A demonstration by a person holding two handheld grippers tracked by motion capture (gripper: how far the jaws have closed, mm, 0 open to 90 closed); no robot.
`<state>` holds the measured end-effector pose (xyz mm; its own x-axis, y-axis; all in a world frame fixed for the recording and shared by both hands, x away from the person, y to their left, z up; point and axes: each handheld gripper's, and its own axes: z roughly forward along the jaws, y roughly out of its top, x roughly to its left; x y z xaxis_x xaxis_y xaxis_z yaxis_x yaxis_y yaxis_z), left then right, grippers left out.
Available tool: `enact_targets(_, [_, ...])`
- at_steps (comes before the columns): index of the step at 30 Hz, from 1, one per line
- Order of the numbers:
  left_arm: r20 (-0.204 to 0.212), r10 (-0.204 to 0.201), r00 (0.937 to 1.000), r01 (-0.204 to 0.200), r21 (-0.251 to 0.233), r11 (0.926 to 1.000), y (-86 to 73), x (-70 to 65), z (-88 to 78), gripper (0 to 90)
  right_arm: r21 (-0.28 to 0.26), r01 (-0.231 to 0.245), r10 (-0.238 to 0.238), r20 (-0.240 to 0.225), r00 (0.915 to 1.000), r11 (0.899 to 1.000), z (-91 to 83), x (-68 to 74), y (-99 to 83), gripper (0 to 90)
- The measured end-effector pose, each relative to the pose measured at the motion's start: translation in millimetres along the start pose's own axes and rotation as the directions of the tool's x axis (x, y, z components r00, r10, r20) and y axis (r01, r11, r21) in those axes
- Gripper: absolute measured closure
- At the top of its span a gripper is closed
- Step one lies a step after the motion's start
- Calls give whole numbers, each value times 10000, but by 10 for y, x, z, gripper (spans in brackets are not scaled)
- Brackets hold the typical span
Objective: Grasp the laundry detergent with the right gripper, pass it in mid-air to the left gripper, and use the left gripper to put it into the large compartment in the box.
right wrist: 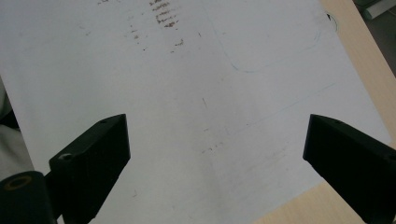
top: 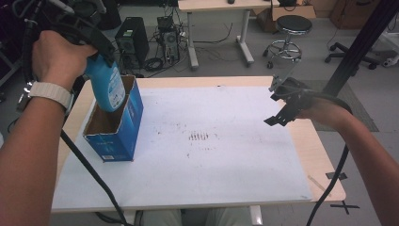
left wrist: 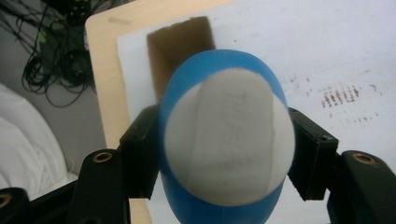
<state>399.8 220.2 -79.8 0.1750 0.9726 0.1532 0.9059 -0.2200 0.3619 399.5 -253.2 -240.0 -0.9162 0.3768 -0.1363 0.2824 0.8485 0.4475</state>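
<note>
High view: a blue bottle (top: 107,84) hangs partly inside the open blue box (top: 117,125) at the table's (top: 324,155) left side, clenched between the left gripper's (top: 96,56) fingers (left wrist: 140,154); the right gripper's (top: 277,115) fingers (right wrist: 93,158) stand spread, empty, above the white sheet (top: 226,141).

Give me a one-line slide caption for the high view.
Left hand-held gripper holds a blue bottle at the mouth of an open blue carton; right hand-held gripper hovers open.
</note>
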Motion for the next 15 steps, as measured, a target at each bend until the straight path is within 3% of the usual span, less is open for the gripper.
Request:
enact_targets(6, [23, -774, 9970, 773, 133, 9969, -48, 130, 72, 383, 13, 25, -25, 19, 10000, 10000, 4, 0, -1, 72])
enact_targets(15, [48, -1246, 9922, 1244, 212, 9920, -123, 206, 232, 382, 2, 86, -86, 2, 10000, 10000, 21, 4, 14, 72])
